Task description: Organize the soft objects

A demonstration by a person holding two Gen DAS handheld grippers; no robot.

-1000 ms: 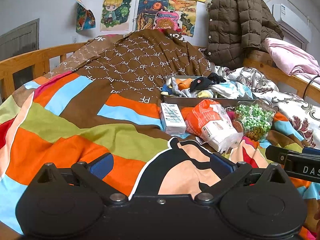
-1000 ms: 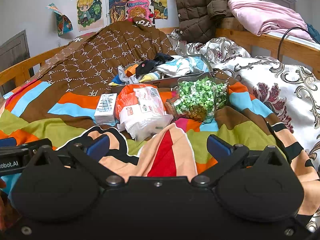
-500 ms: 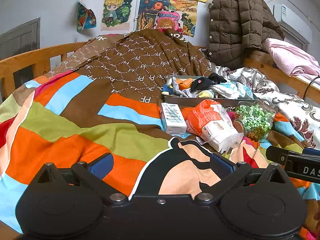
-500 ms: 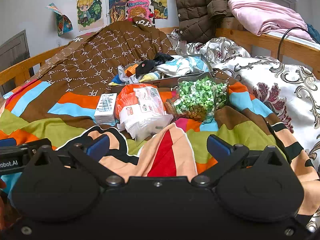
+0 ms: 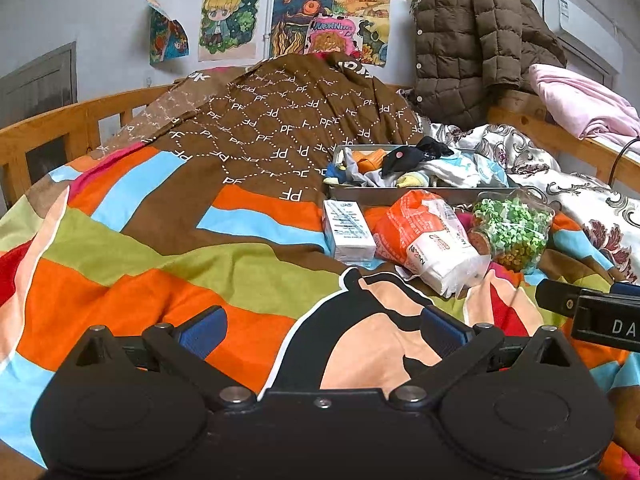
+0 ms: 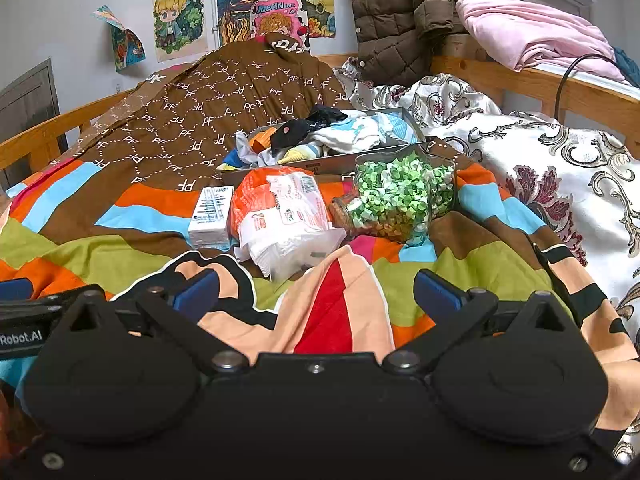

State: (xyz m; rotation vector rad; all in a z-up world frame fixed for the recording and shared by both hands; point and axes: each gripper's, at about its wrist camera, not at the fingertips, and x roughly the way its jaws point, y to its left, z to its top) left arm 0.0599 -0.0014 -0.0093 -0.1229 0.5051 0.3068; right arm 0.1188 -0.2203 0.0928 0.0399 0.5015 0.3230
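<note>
Both tongs, left tongs [image 5: 322, 330] and right tongs [image 6: 316, 294], are spread wide and empty. Ahead lies the squishy tissue pack [image 6: 282, 216]; pinch its light, crinkly middle.

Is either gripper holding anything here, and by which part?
Nothing is held: left gripper and right gripper are both open over the quilt.

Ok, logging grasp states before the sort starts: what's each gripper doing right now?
Left gripper: open, holding nothing, above the quilt.
Right gripper: open, holding nothing, short of the tissue pack.
</note>
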